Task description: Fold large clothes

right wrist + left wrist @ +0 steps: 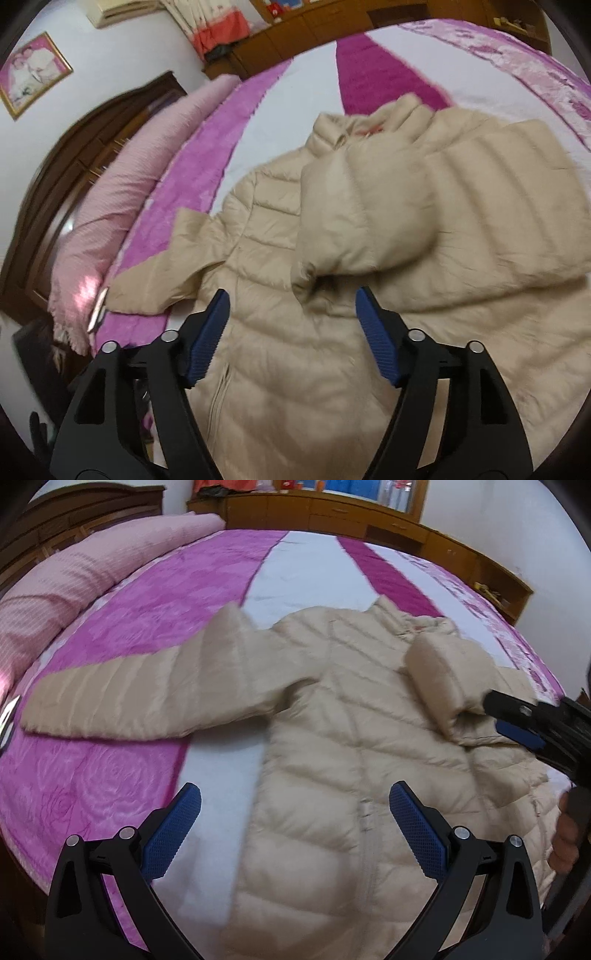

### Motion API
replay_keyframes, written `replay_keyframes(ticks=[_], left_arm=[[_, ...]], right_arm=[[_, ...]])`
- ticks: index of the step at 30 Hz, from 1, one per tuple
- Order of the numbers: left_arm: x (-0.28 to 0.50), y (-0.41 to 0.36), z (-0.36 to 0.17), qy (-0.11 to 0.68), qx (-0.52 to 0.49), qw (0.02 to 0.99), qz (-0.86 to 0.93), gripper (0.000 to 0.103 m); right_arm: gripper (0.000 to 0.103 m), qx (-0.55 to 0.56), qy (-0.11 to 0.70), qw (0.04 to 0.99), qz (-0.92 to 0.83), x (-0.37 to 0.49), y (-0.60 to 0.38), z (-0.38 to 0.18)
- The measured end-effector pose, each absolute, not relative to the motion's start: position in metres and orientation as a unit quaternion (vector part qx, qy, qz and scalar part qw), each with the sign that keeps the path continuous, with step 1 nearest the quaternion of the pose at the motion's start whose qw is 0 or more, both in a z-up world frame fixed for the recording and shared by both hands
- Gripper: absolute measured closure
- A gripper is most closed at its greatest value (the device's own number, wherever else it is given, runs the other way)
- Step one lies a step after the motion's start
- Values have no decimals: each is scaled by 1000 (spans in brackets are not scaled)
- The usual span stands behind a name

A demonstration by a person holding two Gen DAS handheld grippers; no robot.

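A bedroom in a home

A wide bed [303, 572] with a pink and white quilted cover fills the room, a dark wooden headboard [92, 147] behind pink pillows [122, 192]. A framed portrait [31, 74] hangs on the wall; low wooden cabinets [369, 513] line the far side

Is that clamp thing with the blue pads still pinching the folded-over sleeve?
No: in the right wrist view the right gripper stands open, its pads clear of the folded sleeve on the beige puffer jacket.

Bare bedspread [303, 572] beyond the jacket [332, 738] lies open; pink bolster [74, 576] blocks its far side
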State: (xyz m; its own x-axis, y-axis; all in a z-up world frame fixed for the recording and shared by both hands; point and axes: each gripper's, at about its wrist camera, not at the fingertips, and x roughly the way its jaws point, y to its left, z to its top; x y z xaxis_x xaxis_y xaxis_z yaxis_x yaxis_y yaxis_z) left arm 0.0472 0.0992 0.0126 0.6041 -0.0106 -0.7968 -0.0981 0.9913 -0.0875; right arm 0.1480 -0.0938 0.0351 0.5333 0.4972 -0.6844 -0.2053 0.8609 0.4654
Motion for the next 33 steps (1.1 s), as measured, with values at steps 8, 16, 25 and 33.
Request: replay_keyframes(ticks=[8,16,25,33], left_arm=[[77,41,30,434,-40,899,-32,5],[100,-29,42,423,-9,902,-89,5],[142,-89,25,414,26,904,-106,5],[163,-112,1,391,75,914,-83,9]], right_arm=[[27,126,413,895,108,115,-172,62],[27,156,427,889,47,112,-245,56],[27,187,426,885,23,120,-279,44],[27,207,432,877,34,125,-279,28]])
